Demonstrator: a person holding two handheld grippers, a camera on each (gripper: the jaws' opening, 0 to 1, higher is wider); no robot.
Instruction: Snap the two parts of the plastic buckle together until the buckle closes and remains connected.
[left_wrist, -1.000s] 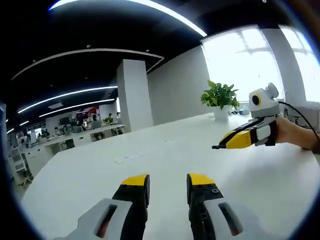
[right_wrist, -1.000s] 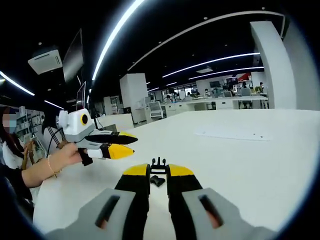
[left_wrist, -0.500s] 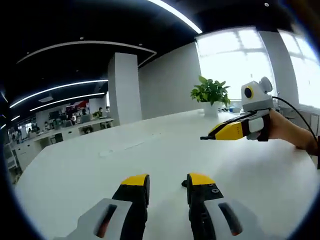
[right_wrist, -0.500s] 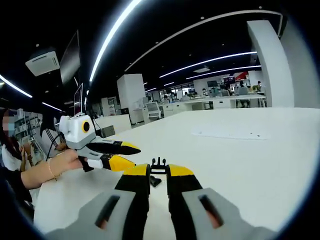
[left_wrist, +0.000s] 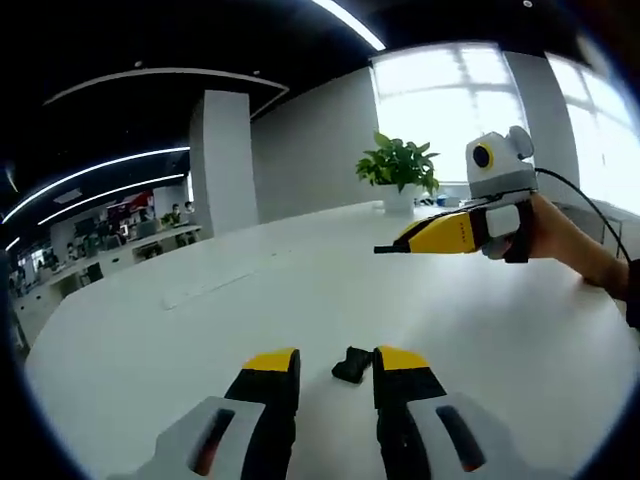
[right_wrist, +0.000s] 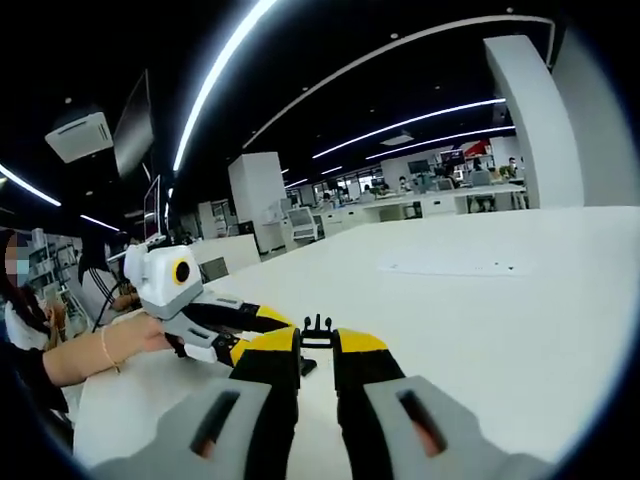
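- Table (left_wrist: 200, 330): large white top, the landmark for every entry below; also seen in the right gripper view (right_wrist: 520, 300).
- Column (left_wrist: 220, 160): white, square, standing beyond the far edge of the table.
- Window (left_wrist: 450, 100): bright panes behind the far end of the table, at the potted plant's back.
- Potted plant (left_wrist: 398, 170): green leaves in a white pot, standing at the far end of the table.
- Paper sheet (right_wrist: 455, 265): flat on the table, well away from both grippers; in the left gripper view it lies as a pale strip (left_wrist: 205, 290).
- Right gripper (right_wrist: 317, 345): jaws narrowly set, clamped on the pronged buckle part, held above the table. From the left gripper view it enters from the right (left_wrist: 385, 248), carried by a hand (left_wrist: 555, 240).
- Left gripper (left_wrist: 336, 362): jaws apart and holding nothing, low over the table, with the black socket part between the tips, nearer the right-hand one. From the right gripper view it comes in from the left (right_wrist: 262, 318), held by a hand (right_wrist: 135, 335), its yellow tips partly behind the right gripper's jaw.
- Pronged buckle part (right_wrist: 317, 328): black, prongs pointing forward, pinched between the right gripper's tips, clear of the table.
- Socket buckle part (left_wrist: 352, 364): black, lying on the table just beside the left gripper's right-hand tip; whether it touches that tip cannot be told. The two buckle parts are not joined.
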